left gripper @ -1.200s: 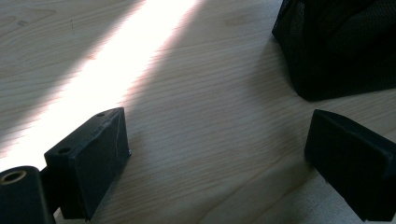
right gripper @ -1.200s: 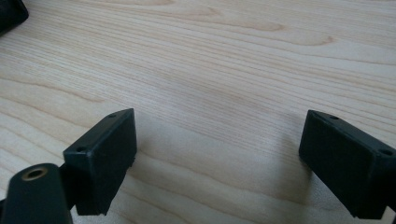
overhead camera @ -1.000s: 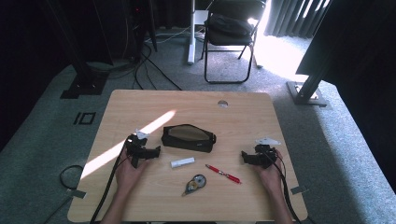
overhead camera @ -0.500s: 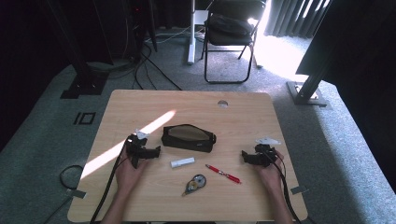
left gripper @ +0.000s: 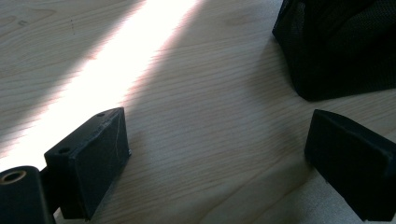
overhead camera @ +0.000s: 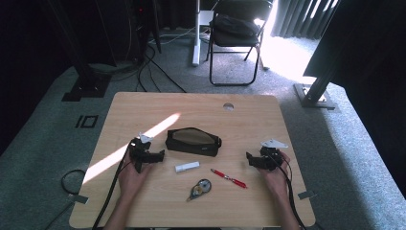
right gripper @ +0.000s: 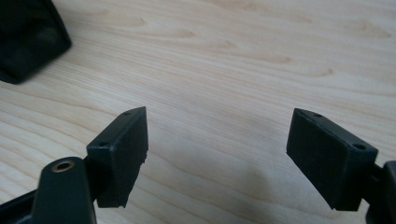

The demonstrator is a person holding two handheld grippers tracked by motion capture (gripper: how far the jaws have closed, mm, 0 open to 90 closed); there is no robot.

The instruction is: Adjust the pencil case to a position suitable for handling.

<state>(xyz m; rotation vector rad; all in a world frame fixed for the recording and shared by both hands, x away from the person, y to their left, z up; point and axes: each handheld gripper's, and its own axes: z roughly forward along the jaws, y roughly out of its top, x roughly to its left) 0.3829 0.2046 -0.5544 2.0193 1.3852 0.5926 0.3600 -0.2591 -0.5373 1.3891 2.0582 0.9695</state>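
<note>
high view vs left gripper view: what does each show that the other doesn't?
High view alone: the white tube, red pen, tape roller, both hands, the right gripper and the chair beyond the table.

Left gripper view alone: a close look along the left gripper, its jaws wide apart with bare wood between them.

Both: the black pouch, the wooden table and the sunlight stripe across it.
</note>
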